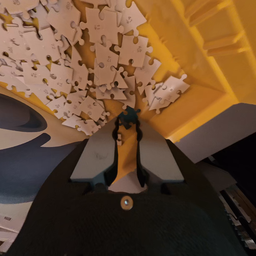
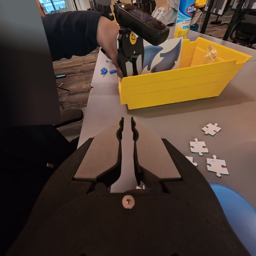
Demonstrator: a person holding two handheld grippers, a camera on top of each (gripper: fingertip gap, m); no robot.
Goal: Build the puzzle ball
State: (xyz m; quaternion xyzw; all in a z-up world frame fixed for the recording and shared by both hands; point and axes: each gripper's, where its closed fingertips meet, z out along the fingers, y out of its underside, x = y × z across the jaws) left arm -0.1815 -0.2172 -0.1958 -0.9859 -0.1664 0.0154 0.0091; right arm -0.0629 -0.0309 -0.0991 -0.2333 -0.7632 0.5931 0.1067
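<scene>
Dark puzzle piece (image 1: 128, 117) pinched at left tool (image 1: 127, 121) tips

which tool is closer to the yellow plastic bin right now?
Left. The left tool reaches down inside the yellow plastic bin, gripping a dark puzzle piece. The right tool hovers over the grey table, short of the bin.

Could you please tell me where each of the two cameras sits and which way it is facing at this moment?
Left wrist view: on the left gripper, looking down into the yellow plastic bin at loose white puzzle pieces; its fingers pinch a dark puzzle piece.
Right wrist view: on the right gripper, low over the grey table, facing the bin's outer wall; jaws slightly apart, empty; a hand holds the left gripper.
Shared: the bin and the left gripper.
</scene>
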